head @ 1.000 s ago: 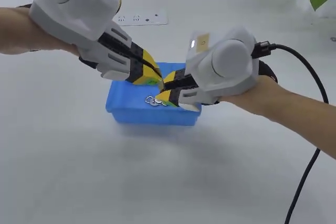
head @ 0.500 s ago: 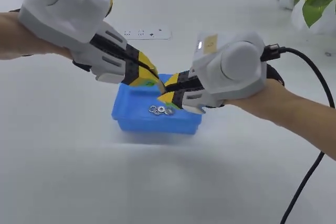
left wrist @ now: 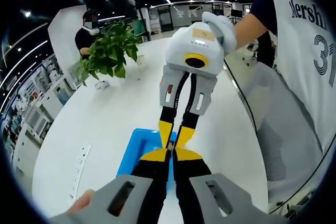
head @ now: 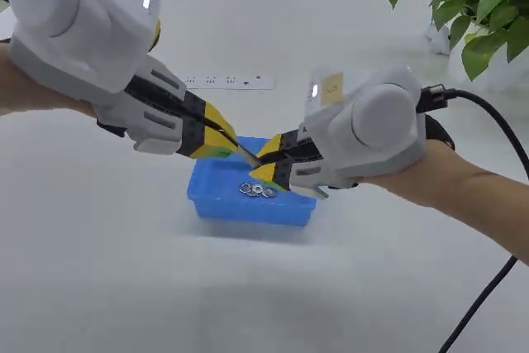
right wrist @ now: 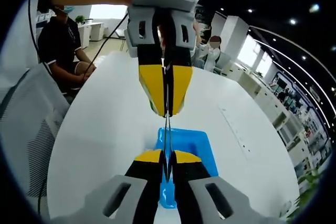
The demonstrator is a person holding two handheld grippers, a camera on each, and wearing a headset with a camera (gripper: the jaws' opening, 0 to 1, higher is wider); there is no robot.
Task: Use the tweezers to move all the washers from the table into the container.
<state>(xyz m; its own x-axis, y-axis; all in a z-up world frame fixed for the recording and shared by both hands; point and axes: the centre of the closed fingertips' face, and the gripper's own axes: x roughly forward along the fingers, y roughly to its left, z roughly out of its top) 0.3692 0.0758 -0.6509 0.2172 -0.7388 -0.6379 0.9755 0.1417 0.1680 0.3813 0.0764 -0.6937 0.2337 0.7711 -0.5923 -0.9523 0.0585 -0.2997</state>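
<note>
Left gripper (head: 226, 143) and right gripper (head: 264, 164) meet tip to tip over container (head: 213, 192). Both sets of jaws pinch the tweezers (right wrist: 167, 129)

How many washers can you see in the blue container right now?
3. The washers lie in a tight cluster, side by side, on the floor of the blue container, just below the tips of the right gripper; more may be hidden behind those tips.

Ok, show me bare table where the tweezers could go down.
Bare: the table in front of the blue container, and between it and the power strip. Crowded: over the container, where left gripper and right gripper hold the tweezers above the washers.
</note>
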